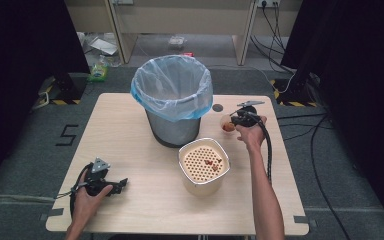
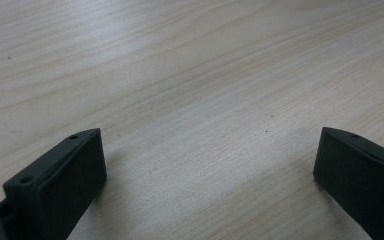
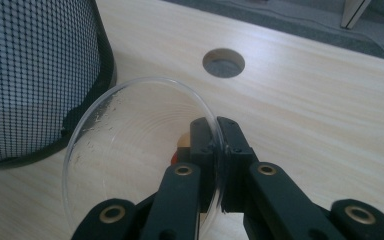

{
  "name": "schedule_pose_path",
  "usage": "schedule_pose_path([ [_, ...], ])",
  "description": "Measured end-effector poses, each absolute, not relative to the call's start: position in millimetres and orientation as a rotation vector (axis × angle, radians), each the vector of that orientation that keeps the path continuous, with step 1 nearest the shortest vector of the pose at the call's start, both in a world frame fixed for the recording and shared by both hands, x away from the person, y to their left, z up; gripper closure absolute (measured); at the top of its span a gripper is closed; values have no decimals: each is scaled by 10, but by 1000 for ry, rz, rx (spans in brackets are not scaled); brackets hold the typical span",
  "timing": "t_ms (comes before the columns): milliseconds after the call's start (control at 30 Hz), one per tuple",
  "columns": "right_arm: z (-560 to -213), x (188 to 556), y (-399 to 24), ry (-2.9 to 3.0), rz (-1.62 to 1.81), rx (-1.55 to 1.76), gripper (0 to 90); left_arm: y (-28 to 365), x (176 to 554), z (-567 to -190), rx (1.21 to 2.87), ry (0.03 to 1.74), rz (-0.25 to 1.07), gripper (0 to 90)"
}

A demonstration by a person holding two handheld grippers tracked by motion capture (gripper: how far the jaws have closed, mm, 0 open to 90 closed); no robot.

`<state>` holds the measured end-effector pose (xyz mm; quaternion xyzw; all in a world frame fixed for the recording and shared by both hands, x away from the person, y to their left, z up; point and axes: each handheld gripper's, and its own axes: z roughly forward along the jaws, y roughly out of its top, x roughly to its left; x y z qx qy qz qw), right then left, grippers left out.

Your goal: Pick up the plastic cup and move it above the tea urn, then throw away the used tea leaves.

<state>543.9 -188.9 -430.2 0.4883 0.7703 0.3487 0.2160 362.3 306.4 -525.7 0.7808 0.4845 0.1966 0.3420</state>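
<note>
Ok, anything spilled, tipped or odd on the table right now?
Nothing spilled. The waste bin and strainer tub stand upright. The right gripper pinches the clear cup by its rim, one jaw inside.

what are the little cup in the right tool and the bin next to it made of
The cup looks like clear, glossy thin plastic: the table grain shows through its wall. The bin looks like dark metal mesh, with a fine grid of holes, lined with a pale blue film bag.

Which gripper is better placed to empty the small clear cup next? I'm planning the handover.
Right. The right gripper is shut on the clear cup rim, beside the lined bin. The left gripper rests open at the table's near-left corner, holding nothing.
</note>
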Motion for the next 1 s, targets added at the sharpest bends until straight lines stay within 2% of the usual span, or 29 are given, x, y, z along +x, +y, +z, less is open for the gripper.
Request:
schedule_pose_path([
  [467, -3919, 5284, -1879, 2091, 1043, 1198, 872, 3064, 3623, -5257, 2030, 1260, 512, 0],
  [1000, -3558, 4597, -1653, 1980, 1102, 841, 870, 3064, 3622, -5256, 2031, 1260, 511, 0],
])
